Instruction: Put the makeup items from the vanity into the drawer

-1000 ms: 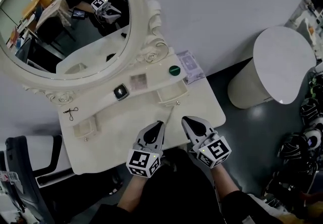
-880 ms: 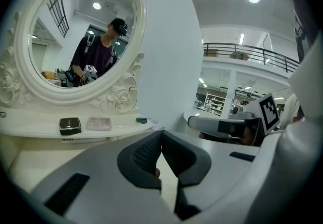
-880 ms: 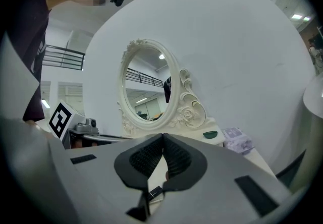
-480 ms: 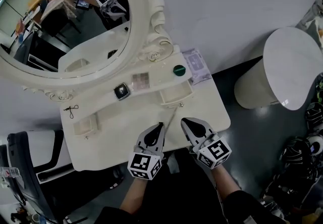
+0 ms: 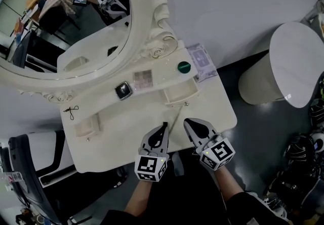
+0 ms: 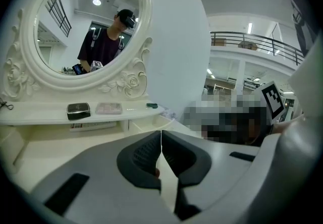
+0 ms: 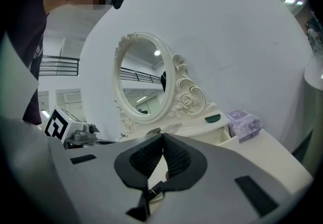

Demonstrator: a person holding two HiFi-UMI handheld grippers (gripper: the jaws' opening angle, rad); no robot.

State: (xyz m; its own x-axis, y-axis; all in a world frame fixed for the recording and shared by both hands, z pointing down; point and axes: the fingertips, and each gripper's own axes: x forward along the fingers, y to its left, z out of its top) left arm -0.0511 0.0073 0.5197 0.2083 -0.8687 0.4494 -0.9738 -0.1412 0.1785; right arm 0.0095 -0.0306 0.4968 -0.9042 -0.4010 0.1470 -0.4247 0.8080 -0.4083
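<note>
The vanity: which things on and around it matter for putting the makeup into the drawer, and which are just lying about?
Part of the job: black compact, pink palette, green pot, open drawer.

Just lying about: lavender packet, mirror, white stool. The small scissors-like tool could go either way.

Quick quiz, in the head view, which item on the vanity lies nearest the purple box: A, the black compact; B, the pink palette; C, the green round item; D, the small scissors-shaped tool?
C: the green round item lies right beside the purple box, while the pink palette and black compact lie farther left.
</note>
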